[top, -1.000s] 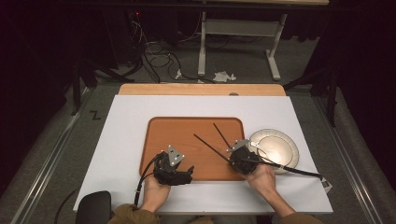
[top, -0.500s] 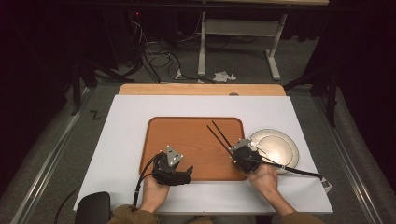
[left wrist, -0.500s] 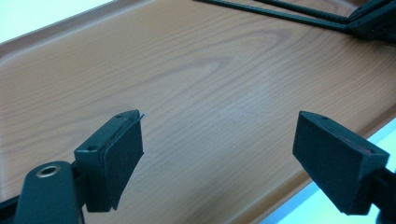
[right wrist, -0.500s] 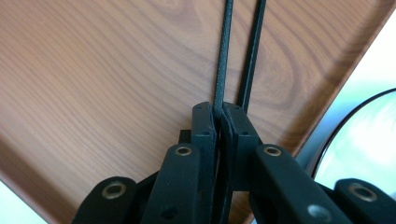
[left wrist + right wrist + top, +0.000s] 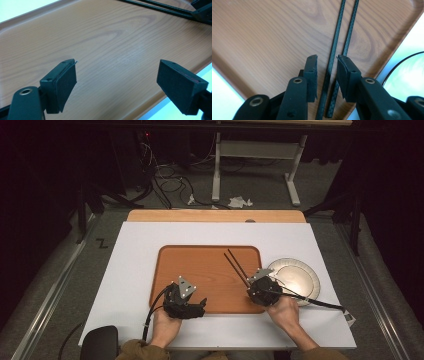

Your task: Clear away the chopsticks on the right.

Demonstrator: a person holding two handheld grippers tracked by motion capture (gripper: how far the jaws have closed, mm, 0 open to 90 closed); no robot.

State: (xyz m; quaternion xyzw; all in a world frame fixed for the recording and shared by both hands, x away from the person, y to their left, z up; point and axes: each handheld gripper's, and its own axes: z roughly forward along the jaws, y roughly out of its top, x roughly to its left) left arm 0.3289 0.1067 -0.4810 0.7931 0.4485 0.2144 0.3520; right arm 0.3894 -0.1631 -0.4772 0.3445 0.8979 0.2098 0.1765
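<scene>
Now two black chopsticks (image 5: 338, 47) lie between the right claw's (image 5: 327, 75) narrowly parted jaws, left claw (image 5: 117, 82) wide open.

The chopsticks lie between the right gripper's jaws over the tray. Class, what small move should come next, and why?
Probably close the right gripper a little more on the chopsticks: both black sticks run side by side between its jaws above the wooden tray, with small gaps at the pads. The left gripper is open and holds nothing.
</scene>
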